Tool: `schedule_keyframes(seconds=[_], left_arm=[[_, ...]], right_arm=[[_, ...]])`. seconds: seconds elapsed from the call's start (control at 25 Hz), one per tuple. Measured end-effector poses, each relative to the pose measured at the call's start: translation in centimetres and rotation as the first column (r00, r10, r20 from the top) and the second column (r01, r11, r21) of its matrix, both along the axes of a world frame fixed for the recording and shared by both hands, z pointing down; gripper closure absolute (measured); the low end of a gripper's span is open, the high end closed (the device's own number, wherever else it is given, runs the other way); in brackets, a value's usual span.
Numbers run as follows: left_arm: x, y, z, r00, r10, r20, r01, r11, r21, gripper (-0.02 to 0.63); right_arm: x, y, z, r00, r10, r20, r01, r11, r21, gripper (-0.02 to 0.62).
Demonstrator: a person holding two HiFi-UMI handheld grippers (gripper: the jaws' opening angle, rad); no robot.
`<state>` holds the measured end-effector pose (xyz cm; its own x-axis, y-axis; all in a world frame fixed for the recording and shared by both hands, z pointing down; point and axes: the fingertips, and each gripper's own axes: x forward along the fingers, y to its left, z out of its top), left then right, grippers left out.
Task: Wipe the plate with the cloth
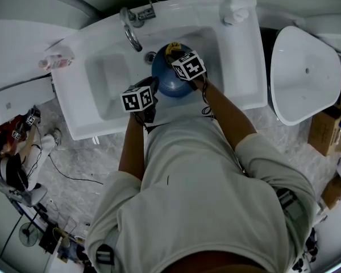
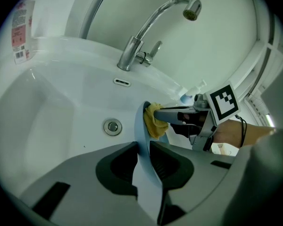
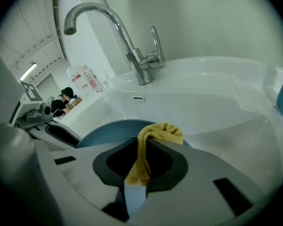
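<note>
Plate (image 2: 148, 187) getting wiped over the sink (image 2: 52, 112)
Left gripper (image 2: 142, 144) is clamping its rim, right gripper (image 3: 144, 142) is pinching the cloth (image 3: 162, 131); pushing hard is probably risking a slip.

Legible markings: none.
Bottle (image 2: 22, 29) at ten o'clock on the sink (image 2: 47, 102) rim carries a printed label, too small to read. Marker cube (image 2: 223, 102) at three o'clock shows a square pattern only, no characters.
</note>
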<state>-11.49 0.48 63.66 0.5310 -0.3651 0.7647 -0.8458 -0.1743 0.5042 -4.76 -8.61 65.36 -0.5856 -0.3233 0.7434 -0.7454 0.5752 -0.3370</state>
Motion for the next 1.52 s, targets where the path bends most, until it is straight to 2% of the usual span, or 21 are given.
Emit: schedule_keyframes(seconds=[0.52, 0.96, 1.28, 1.52], left_arm=[[-0.7, 0.2, 0.3, 0.999, -0.047, -0.013, 0.047, 0.999, -0.007, 0.514], [-1.0, 0.4, 0.3, 0.997, -0.071, -0.022, 0.071, 0.997, -0.012, 0.514], [-1.2, 0.4, 0.4, 0.997, -0.076, -0.02, 0.076, 0.997, -0.015, 0.514], [-1.2, 0.5, 0.5, 0.997, -0.073, -0.012, 0.073, 0.997, -0.022, 0.514]], right_arm=[[-4.4, 2.9, -1.8, 0.982, -0.164, 0.088, 0.163, 0.986, 0.026, 0.541], [-5.8, 6.8, -1.8, 0.944, -0.271, 0.186, 0.28, 0.96, -0.024, 0.541], [-5.3, 9.7, -0.9, 0.912, -0.331, 0.244, 0.363, 0.927, -0.099, 0.54], [-5.0, 12.3, -0.6, 0.871, -0.42, 0.256, 0.462, 0.877, -0.134, 0.541]])
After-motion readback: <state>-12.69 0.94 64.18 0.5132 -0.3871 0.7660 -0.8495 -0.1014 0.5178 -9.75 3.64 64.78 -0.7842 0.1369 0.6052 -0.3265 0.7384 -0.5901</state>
